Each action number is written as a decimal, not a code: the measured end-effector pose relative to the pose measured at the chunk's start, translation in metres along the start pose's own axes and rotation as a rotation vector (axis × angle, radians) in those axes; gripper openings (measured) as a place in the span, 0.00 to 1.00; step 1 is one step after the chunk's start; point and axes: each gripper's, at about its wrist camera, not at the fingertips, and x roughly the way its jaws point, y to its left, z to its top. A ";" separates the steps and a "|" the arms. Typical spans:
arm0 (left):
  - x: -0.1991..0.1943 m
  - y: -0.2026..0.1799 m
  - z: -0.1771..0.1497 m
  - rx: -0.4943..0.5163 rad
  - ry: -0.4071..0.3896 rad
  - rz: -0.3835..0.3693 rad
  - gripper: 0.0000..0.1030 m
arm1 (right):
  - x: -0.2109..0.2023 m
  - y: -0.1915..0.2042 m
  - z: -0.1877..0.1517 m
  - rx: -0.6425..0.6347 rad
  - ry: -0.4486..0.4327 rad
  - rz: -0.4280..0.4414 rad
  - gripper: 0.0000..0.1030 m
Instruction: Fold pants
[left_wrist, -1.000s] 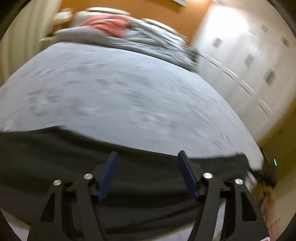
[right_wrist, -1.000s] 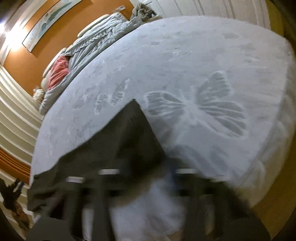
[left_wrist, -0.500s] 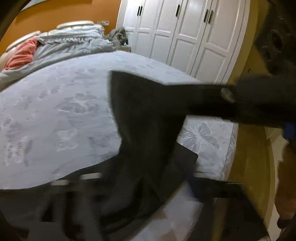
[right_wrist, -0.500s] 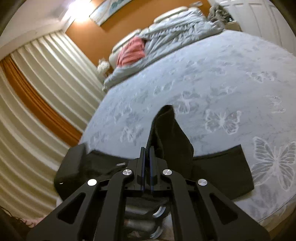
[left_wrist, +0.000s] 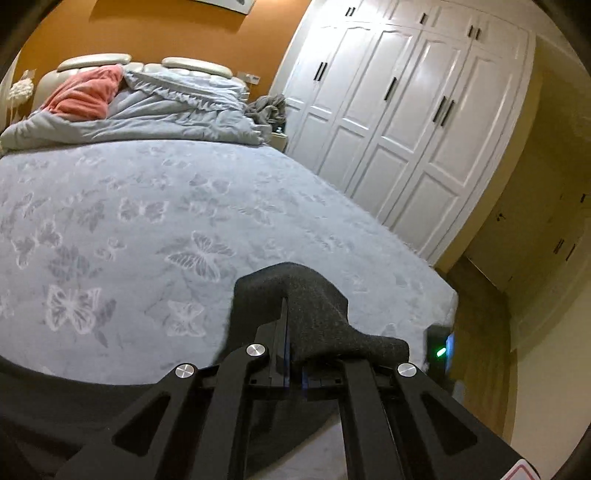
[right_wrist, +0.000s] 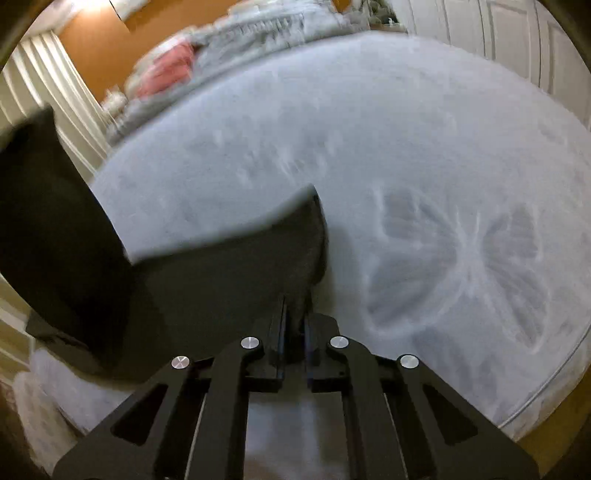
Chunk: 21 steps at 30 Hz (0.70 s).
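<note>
The dark pants (left_wrist: 314, 295) lie across the near edge of a grey butterfly-patterned bed cover (left_wrist: 147, 221). My left gripper (left_wrist: 287, 332) is closing down on a bunched fold of them. Its pads press on the cloth, which humps up over the fingertips above the bed. In the right wrist view my right gripper (right_wrist: 294, 314) is shut on another edge of the pants (right_wrist: 221, 280). From there the cloth spreads left and ends in a raised corner. A blurred dark mass (right_wrist: 48, 206) at the left edge joins this cloth.
A crumpled grey duvet (left_wrist: 166, 118) and a red pillow (left_wrist: 85, 96) lie at the headboard. White wardrobe doors (left_wrist: 406, 129) line the right wall beyond a strip of wooden floor. A small device with a green light (left_wrist: 441, 350) shows at the bed's corner. Pleated curtains (right_wrist: 55, 92) hang on the left.
My left gripper stood open over the flat pants edge; now it is shut on a fold, raised, and swung towards the wardrobe. The right gripper kept its hold and rolled.
</note>
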 end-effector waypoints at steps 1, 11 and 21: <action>-0.002 -0.004 0.001 0.011 0.007 -0.009 0.02 | -0.023 -0.007 0.009 0.027 -0.064 0.025 0.06; 0.113 -0.043 -0.072 0.039 0.314 0.013 0.42 | -0.007 -0.063 -0.039 0.185 -0.003 -0.078 0.27; -0.081 0.105 -0.087 -0.154 0.093 0.179 0.78 | -0.049 0.002 -0.054 0.121 -0.067 0.011 0.42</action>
